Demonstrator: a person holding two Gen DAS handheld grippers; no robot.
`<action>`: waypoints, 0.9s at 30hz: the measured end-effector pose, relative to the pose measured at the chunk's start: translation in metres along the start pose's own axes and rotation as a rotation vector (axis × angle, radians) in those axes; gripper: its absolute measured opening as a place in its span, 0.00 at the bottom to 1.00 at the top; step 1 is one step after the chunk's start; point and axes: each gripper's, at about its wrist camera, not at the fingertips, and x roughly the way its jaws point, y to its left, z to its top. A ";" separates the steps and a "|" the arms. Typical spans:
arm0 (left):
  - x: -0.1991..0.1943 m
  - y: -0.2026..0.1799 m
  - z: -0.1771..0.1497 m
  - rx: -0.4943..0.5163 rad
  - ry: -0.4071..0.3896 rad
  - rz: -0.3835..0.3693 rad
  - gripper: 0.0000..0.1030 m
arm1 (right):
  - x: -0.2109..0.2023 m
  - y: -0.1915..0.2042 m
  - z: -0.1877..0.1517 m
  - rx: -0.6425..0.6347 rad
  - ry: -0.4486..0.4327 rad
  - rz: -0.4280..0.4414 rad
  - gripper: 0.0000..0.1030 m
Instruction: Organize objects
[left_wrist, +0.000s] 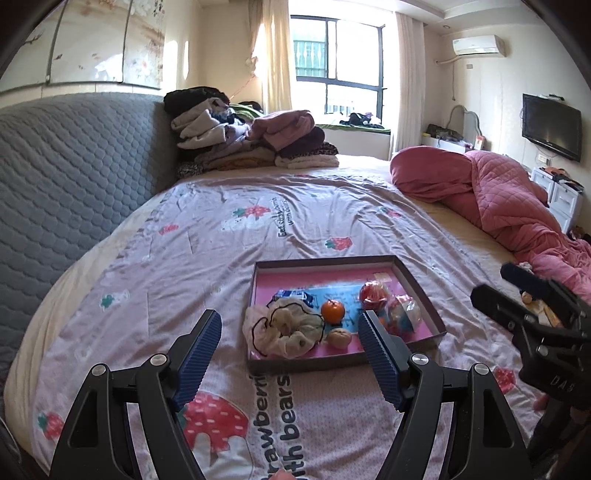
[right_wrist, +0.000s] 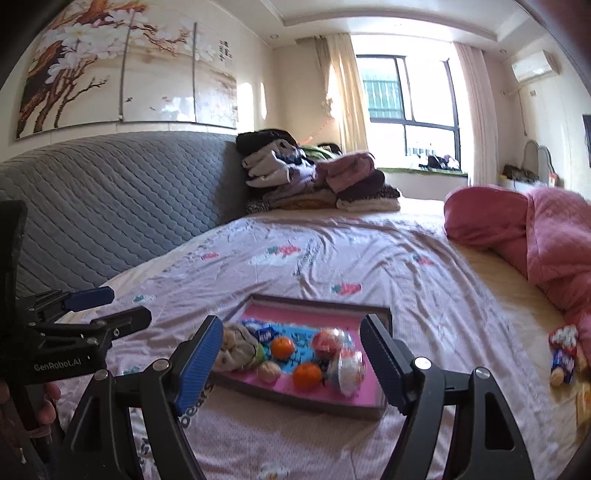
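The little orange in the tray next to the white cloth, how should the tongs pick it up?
Pinch the orange across its round middle, coming down from above. It sits low inside the tray, whose walls block a sideways reach. The cloth is close on one side, so put the fingers front and back, I think.

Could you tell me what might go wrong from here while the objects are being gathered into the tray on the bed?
The tray sits on a soft, wrinkled bedspread, so pressing on its edge could tip it and roll an orange out. The cloth pouch drapes over the tray's near corner and might snag the left tongs. The snack packets still lie near the pink quilt, where the open right tongs could catch fabric.
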 end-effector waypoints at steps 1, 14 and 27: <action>0.001 -0.001 -0.004 0.002 -0.002 0.001 0.75 | 0.002 -0.001 -0.004 0.008 0.010 0.001 0.74; 0.038 -0.005 -0.052 -0.023 0.025 0.047 0.75 | 0.033 -0.001 -0.068 0.044 0.132 -0.095 0.74; 0.070 -0.005 -0.088 -0.033 0.075 0.041 0.75 | 0.050 0.011 -0.107 0.018 0.172 -0.158 0.74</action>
